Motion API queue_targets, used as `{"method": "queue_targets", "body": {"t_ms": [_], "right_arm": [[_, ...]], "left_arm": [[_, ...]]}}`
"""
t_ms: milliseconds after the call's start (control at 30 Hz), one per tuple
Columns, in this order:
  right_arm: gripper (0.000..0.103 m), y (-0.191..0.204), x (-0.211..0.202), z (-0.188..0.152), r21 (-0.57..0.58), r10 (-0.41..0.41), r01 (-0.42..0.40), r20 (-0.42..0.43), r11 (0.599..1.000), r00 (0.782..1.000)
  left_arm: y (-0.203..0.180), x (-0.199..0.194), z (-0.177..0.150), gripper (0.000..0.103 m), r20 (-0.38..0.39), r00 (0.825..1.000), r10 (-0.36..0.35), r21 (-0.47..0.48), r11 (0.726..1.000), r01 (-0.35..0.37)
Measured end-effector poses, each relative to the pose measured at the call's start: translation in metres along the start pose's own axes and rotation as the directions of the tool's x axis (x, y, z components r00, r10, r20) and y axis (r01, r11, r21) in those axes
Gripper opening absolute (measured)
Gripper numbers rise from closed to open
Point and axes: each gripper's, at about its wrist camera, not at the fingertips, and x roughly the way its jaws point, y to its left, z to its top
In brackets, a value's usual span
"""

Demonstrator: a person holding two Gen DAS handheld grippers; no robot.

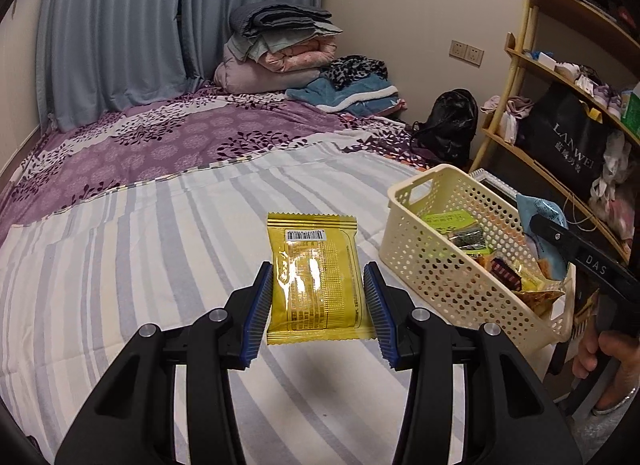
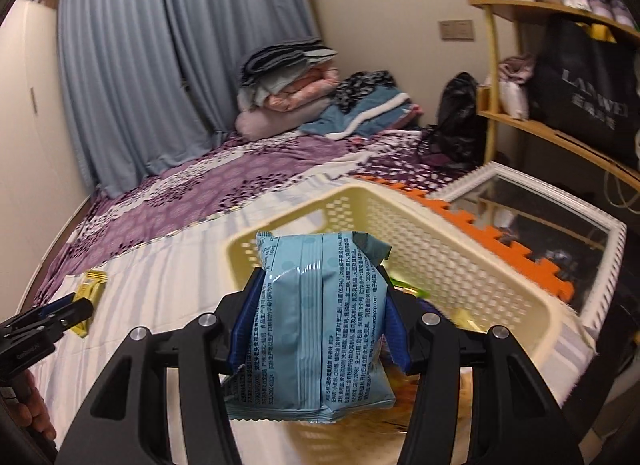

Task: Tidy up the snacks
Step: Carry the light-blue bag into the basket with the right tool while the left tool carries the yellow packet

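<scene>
Left fingers (image 1: 318, 305) pinch a glossy yellow packet (image 1: 316, 277); right fingers (image 2: 318, 329) pinch a crinkled blue packet (image 2: 316, 325).

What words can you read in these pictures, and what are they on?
"LANWEI": black bag on the shelf.
"DAS": the right tongs' black arm; the rest is cut off.
Yellow packet: barcode and print too small to read.
Blue packet: small print too blurred.

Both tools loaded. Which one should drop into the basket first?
Right. Its tool holds the blue packet directly over the cream basket. The left tool holds the yellow packet above the striped bedsheet, beside the basket.
</scene>
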Motion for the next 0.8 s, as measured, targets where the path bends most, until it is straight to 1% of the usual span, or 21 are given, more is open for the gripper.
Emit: {"method": "queue_targets", "body": {"t_ms": [67, 133, 200, 267, 533, 800], "right_arm": [[0.055, -0.015, 0.001, -0.002, 0.025, -0.025, 0.025, -0.003, 0.999, 1.0], [0.059, -0.029, 0.0, -0.006, 0.049, -0.043, 0.043, -0.004, 0.998, 0.999], [0.07, -0.042, -0.004, -0.009, 0.07, -0.057, 0.057, 0.003, 0.996, 0.998], [0.077, -0.051, -0.005, -0.011, 0.089, -0.067, 0.066, 0.008, 0.994, 0.998], [0.077, -0.072, -0.001, -0.016, 0.134, -0.077, 0.076, 0.002, 0.988, 0.997], [0.079, -0.086, -0.001, -0.017, 0.161, -0.08, 0.077, 0.011, 0.984, 0.997]], "left_arm": [[-0.011, 0.001, 0.002, 0.047, -0.002, 1.0, -0.014, 0.016, 1.0, 0.014], [-0.021, 0.004, 0.003, 0.047, -0.005, 1.0, -0.026, 0.035, 0.999, 0.026], [-0.031, 0.007, 0.004, 0.047, -0.013, 0.999, -0.042, 0.048, 0.998, 0.042], [-0.041, 0.011, 0.006, 0.047, -0.021, 0.998, -0.057, 0.062, 0.996, 0.059], [-0.084, 0.024, 0.011, 0.047, -0.042, 0.994, -0.105, 0.13, 0.985, 0.11], [-0.123, 0.041, 0.021, 0.047, -0.074, 0.982, -0.175, 0.176, 0.967, 0.186]]}}
